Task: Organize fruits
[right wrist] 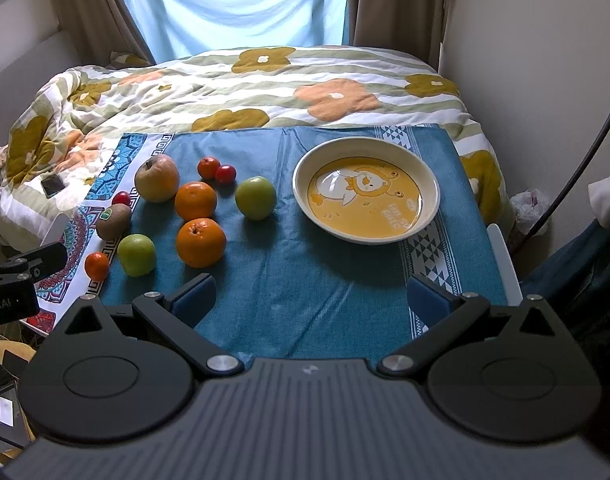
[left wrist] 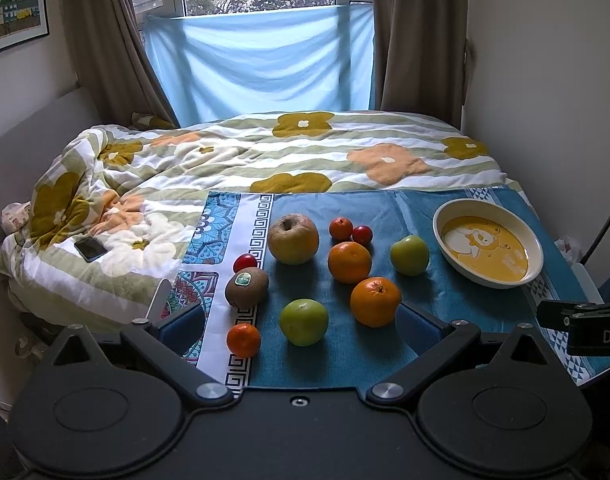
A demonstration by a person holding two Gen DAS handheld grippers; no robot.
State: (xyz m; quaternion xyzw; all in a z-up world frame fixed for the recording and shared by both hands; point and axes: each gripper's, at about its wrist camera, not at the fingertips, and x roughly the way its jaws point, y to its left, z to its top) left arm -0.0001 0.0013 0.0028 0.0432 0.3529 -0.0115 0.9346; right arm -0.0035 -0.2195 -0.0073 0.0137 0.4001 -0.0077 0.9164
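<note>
left gripper (left wrist: 301,328) spread wide, empty, hovering over near green apple (left wrist: 304,322). right gripper (right wrist: 311,294) likewise agape, holding nothing. fruits loose on blue cloth (right wrist: 305,280), bowl (right wrist: 365,152) empty. best: centre pads on apple, close gently, lift straight.

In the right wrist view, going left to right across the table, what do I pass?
Small tangerine → kiwi → near green apple → near orange → far green apple → bowl.
</note>
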